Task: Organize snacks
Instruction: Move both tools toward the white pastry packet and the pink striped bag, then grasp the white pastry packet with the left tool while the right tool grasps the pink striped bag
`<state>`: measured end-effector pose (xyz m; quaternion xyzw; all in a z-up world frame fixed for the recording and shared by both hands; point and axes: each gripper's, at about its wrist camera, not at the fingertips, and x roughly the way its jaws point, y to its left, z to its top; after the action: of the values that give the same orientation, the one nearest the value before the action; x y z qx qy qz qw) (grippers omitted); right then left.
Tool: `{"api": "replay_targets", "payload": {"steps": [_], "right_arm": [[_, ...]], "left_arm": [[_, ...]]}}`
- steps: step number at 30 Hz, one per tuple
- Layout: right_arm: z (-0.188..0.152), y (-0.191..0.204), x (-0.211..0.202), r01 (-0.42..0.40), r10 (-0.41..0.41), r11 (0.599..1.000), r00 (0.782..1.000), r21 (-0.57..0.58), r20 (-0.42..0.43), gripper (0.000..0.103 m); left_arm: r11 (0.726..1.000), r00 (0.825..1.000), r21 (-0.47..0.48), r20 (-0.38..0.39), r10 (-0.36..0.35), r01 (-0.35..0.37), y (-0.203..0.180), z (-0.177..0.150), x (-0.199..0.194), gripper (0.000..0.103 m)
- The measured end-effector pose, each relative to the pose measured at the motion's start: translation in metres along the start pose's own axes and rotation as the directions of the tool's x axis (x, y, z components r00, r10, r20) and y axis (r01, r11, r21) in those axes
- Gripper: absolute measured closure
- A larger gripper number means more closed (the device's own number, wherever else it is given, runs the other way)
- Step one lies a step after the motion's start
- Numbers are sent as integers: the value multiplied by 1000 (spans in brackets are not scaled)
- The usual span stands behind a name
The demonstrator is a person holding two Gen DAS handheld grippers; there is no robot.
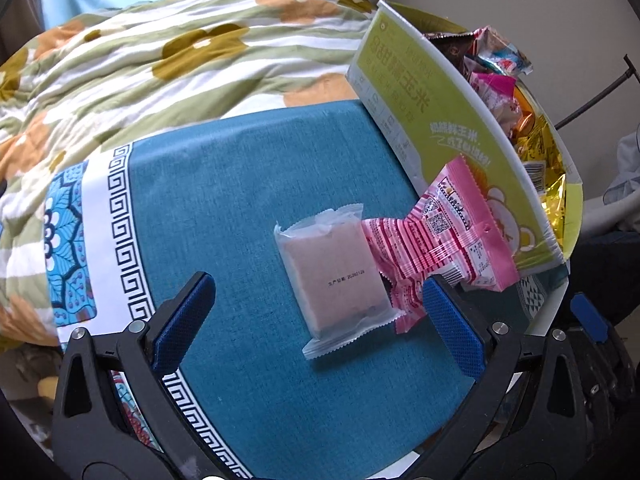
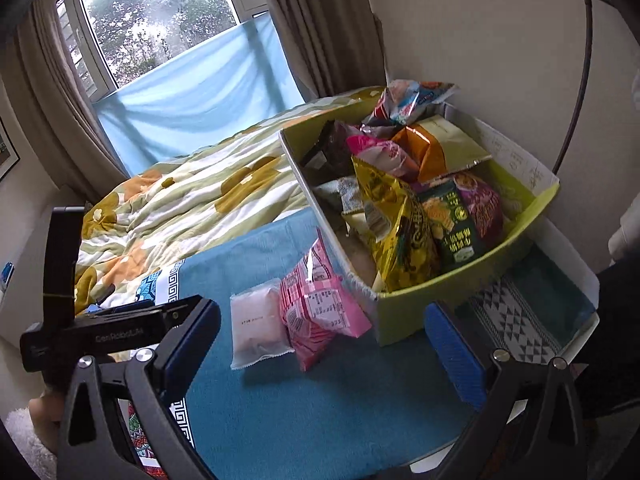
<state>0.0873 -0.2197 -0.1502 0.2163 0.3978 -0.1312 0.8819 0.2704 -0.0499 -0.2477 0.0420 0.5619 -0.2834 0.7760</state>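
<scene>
A clear-wrapped pale pink square snack (image 1: 334,270) lies flat on the teal cloth (image 1: 240,200). A pink striped snack packet (image 1: 444,236) leans against the green cardboard box (image 1: 420,120) beside it. The box is full of several snack bags (image 2: 404,208). My left gripper (image 1: 316,312) is open, low over the cloth, its fingers either side of the square snack. My right gripper (image 2: 320,328) is open and empty, a little nearer than both loose snacks (image 2: 258,328), with the pink packet (image 2: 320,304) just ahead. The left gripper's body (image 2: 100,332) shows at its left.
A floral quilt (image 1: 160,72) lies bunched beyond the teal cloth. The box's white lid flap (image 2: 560,280) lies open at the right. A window with curtains (image 2: 160,20) and a wall stand behind. A thin black curved stand (image 2: 580,80) rises at the far right.
</scene>
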Motion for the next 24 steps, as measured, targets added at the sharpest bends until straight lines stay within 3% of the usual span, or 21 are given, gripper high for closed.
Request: {"api": "replay_targets", "payload": {"steps": [7, 13, 15, 19, 24], "right_arm": [[-42, -12, 46, 29, -25, 998, 998, 53, -64, 1], [-57, -15, 73, 34, -32, 999, 997, 27, -76, 2], [-60, -13, 83, 30, -28, 999, 995, 19, -92, 7], [-63, -6, 99, 19, -21, 1000, 993, -21, -119, 18], [-63, 0, 110, 4, -7, 999, 993, -33, -117, 18]], "left_arm": [[999, 998, 39, -58, 14, -11, -6, 2, 56, 0], [998, 995, 38, -86, 52, -49, -5, 2, 82, 0], [997, 996, 42, -68, 65, -63, -6, 2, 83, 0], [995, 996, 80, -61, 63, -58, -7, 2, 83, 7], [993, 995, 99, -64, 70, -63, 2, 3, 76, 20]]}}
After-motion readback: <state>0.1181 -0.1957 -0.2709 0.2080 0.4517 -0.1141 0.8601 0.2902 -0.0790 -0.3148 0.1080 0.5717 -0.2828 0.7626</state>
